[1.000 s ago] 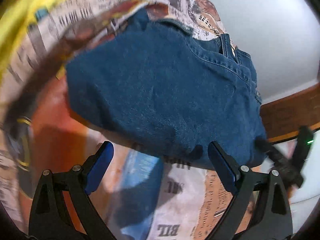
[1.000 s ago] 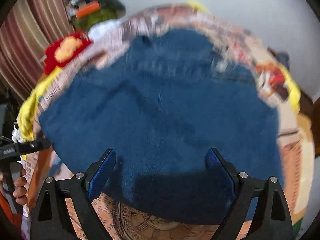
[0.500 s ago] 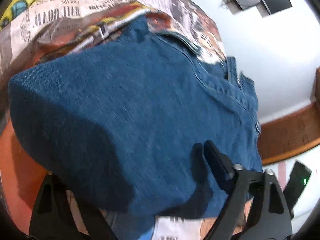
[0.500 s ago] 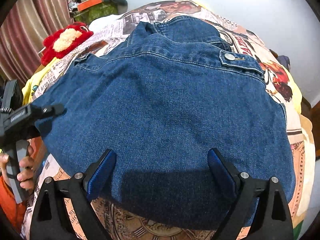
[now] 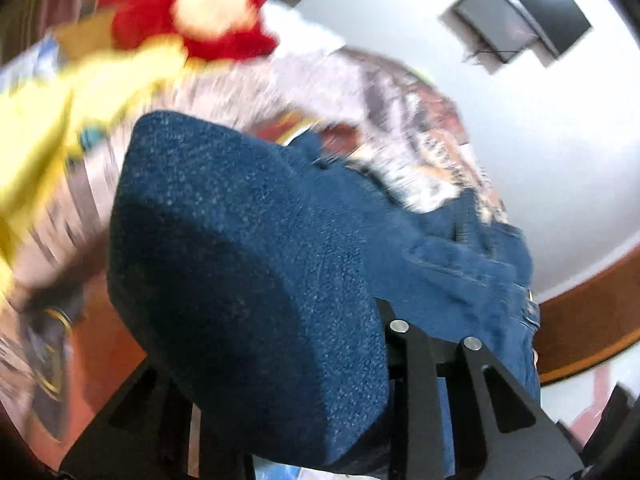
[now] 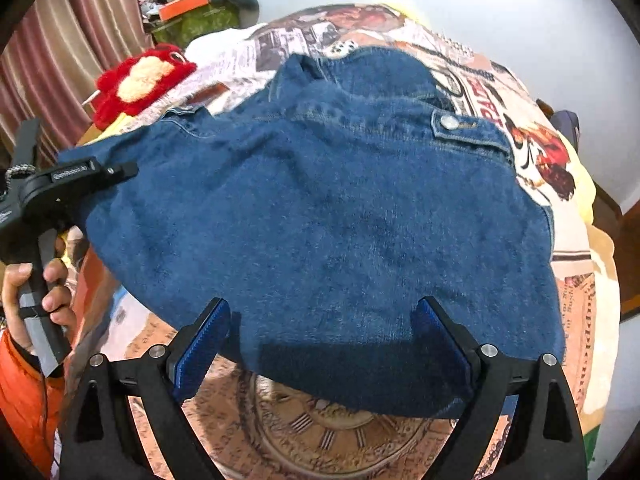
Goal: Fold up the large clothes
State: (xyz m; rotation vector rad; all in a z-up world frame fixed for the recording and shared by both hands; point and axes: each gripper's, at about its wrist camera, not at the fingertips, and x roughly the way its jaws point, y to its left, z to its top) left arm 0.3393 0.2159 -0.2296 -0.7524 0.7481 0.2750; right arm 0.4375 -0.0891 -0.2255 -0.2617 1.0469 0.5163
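Denim jacket, coarse, seemingly folded.

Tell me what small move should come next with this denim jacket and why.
Probably close the right gripper on the near hem of the denim jacket: its fingers are open astride that edge, while the left gripper already has the opposite corner.

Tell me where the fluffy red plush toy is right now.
In the right wrist view the fluffy red plush toy lies at the upper left on the newspaper-print bedspread, just beyond the blue denim jacket and near the striped curtain.
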